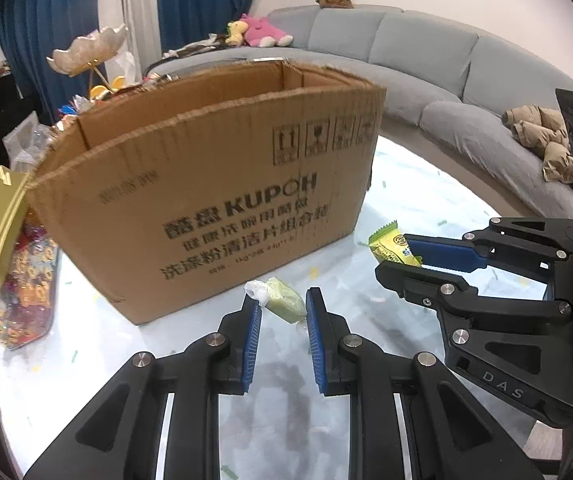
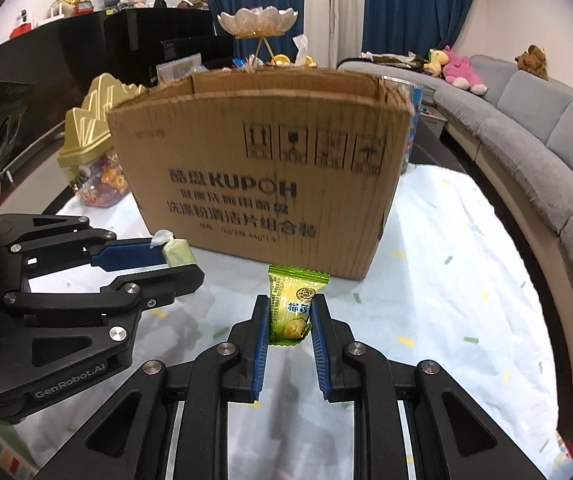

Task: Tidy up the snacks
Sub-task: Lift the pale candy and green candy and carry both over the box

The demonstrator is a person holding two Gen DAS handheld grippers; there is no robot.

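Observation:
An open brown cardboard box (image 1: pixel 214 196) stands on the table; it also shows in the right wrist view (image 2: pixel 262 184). My left gripper (image 1: pixel 283 306) is shut on a pale green candy in clear wrap (image 1: pixel 282 300), held just in front of the box; the candy also shows in the right wrist view (image 2: pixel 177 252). My right gripper (image 2: pixel 289 320) is shut on a green-yellow snack packet (image 2: pixel 291 304), held upright before the box. The packet also shows in the left wrist view (image 1: pixel 390 244), with the right gripper (image 1: pixel 402 256) to the right of my left one.
A white patterned tablecloth (image 2: pixel 446 280) covers the round table. A gold-lidded jar of colourful sweets (image 2: pixel 94 152) stands left of the box. A tiered shell dish (image 2: pixel 262 24) stands behind it. A grey sofa (image 2: pixel 526 128) curves around the right side.

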